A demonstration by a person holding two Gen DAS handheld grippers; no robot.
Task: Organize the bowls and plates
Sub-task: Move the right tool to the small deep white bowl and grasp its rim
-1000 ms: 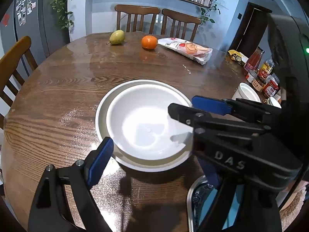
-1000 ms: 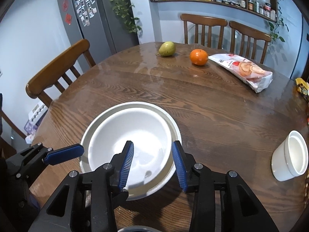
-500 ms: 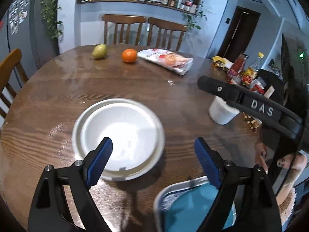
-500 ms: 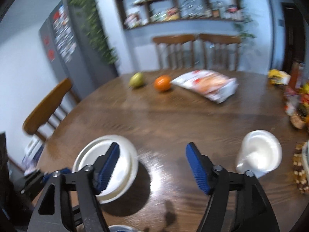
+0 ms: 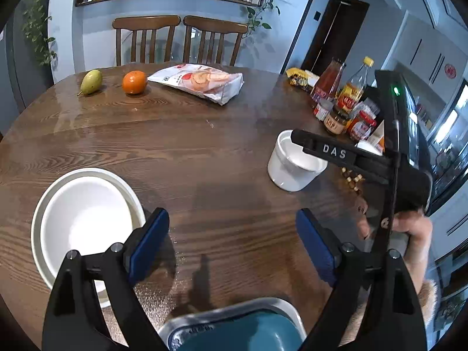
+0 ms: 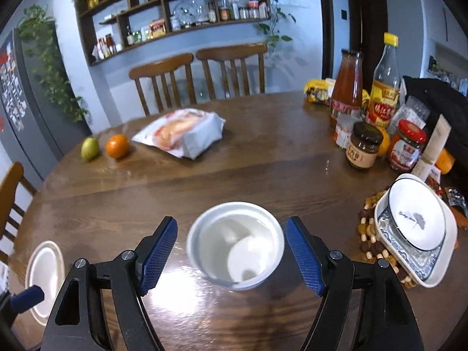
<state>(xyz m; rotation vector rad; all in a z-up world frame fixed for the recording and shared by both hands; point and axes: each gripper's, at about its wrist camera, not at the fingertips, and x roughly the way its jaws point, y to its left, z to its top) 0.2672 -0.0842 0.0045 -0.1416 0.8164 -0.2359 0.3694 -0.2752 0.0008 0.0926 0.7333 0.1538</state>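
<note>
**Both hand-held grippers wide open over the table**

Left wrist view: the left hand-held gripper (image 5: 231, 245) gapes wide, gripping nothing, above bare table (image 5: 222, 158). A white bowl (image 5: 84, 225) nests in a white plate (image 5: 133, 191) at the near-left edge.

Right wrist view: the right hand-held gripper (image 6: 231, 251) straddles the empty white cup (image 6: 235, 244), fingers clear of it. Stacked dishes (image 6: 415, 228) sit right.

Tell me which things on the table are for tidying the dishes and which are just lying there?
For the job: white bowl on its plate, white cup, small dish on the patterned plate, blue dish.

Just lying about: pear, orange, snack bag, bottles, jars, nuts.
</note>
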